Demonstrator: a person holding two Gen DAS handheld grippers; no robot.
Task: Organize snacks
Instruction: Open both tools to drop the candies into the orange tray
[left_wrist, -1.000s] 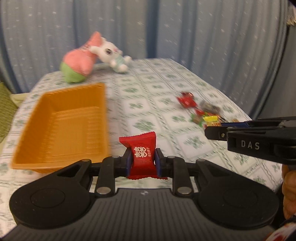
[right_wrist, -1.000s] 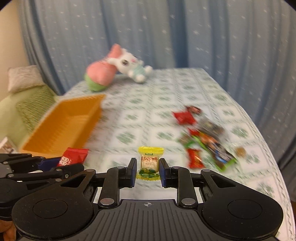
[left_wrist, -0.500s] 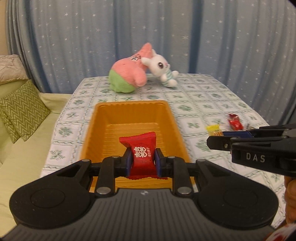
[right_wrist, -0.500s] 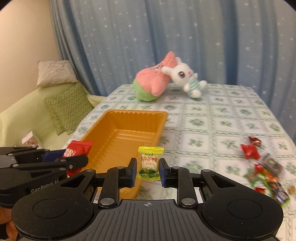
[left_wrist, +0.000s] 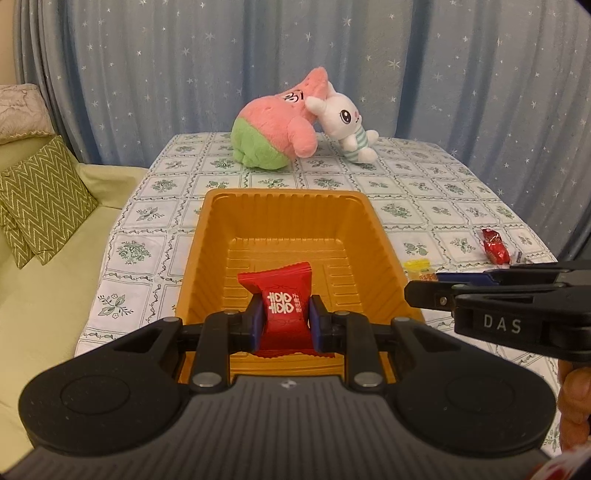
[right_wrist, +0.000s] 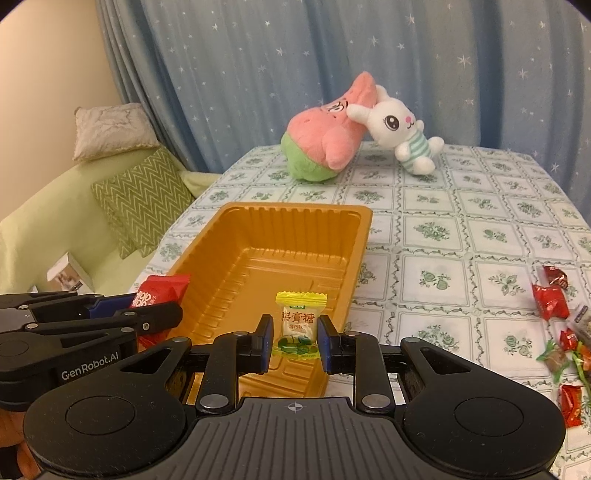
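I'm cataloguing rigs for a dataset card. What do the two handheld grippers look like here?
Both are matte black plastic with ribbed housings, round caps at either side, silver pivot screws and blue pads on the fingertips. The left gripper carries "GenRobot.AI" in white on its side in the right wrist view; the right gripper carries "DAS" in the left wrist view. No cables or sleeves show.

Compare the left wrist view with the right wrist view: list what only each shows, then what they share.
Only the left wrist view shows the front of the red candy clamped in the left gripper, and the right gripper from the side.

Only the right wrist view shows the yellow candy face-on in the right gripper, the snack pile at the table's right edge, and a small box on the sofa.

Both show the empty orange tray, the pink plush, the white bunny, the starred curtain and the zigzag cushion.
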